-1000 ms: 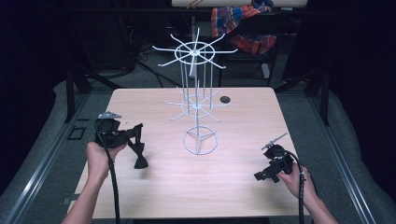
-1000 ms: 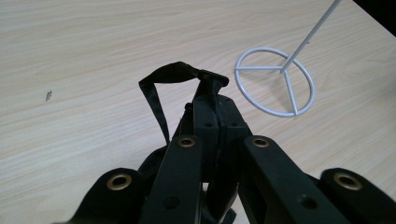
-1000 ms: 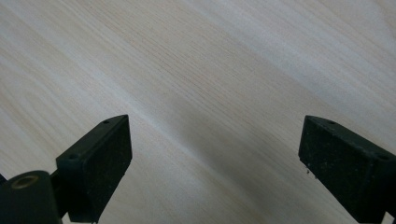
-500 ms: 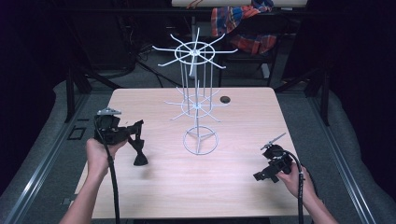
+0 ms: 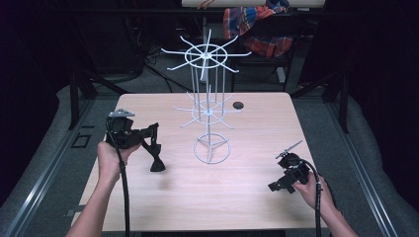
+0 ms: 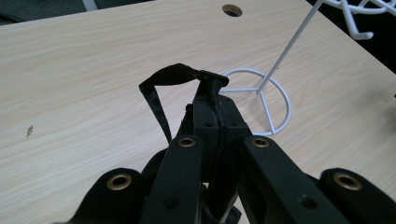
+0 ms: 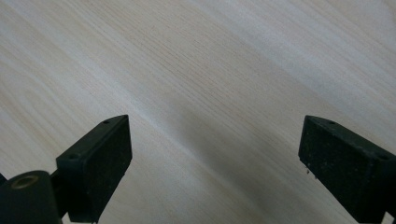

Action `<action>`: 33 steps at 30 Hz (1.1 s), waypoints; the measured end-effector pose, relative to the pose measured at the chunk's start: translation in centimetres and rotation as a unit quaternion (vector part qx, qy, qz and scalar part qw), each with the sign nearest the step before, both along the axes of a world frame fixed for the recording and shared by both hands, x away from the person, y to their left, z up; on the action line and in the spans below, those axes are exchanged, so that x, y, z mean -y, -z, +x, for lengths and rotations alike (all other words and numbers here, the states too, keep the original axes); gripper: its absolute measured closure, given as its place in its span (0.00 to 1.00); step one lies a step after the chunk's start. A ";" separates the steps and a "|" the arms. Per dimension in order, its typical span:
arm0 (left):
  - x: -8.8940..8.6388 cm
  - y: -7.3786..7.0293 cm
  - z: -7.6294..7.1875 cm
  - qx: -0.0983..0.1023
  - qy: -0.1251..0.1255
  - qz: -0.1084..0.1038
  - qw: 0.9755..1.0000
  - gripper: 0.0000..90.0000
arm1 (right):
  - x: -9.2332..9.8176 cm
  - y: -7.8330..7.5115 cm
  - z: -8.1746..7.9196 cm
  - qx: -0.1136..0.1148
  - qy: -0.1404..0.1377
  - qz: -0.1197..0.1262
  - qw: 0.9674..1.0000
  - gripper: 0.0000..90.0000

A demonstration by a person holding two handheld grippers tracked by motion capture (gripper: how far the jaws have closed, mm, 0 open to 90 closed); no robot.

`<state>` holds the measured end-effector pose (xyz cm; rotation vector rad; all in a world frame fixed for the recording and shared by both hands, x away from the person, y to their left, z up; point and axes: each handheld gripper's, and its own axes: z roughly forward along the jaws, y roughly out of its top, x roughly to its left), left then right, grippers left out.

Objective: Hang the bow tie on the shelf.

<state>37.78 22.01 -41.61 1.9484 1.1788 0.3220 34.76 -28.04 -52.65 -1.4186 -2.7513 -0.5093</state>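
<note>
Our left claw (image 5: 154,132) is clamped on a black strap (image 5: 157,160), which hangs from it to the desk (image 5: 148,197), left of the rack (image 5: 211,148). Our right claw (image 5: 276,186), jaws apart, rests near the desk's right edge; bare wood lies between them.

Obstacle at table centre: white wire rack (image 5: 210,106).

Its ring base (image 5: 212,149) and spreading top arms (image 5: 205,55) block the middle. Bare table (image 5: 217,197) along the near edge and to the rack's sides gives free passage; small hole (image 5: 238,105) behind.
</note>
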 end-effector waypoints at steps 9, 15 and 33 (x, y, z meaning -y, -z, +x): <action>0.9 -0.6 -0.1 0.006 0.015 -0.002 1.000 0.99 | -0.1 0.1 -0.1 0.003 0.005 0.000 1.000 0.10; 1.3 -0.9 -0.3 0.007 0.025 -0.003 1.000 0.99 | -0.2 0.2 -0.2 0.008 0.014 0.005 1.000 0.10; 1.6 -1.4 -0.6 0.008 0.031 -0.012 0.999 0.99 | -0.1 0.2 0.1 0.002 0.004 0.003 1.000 0.10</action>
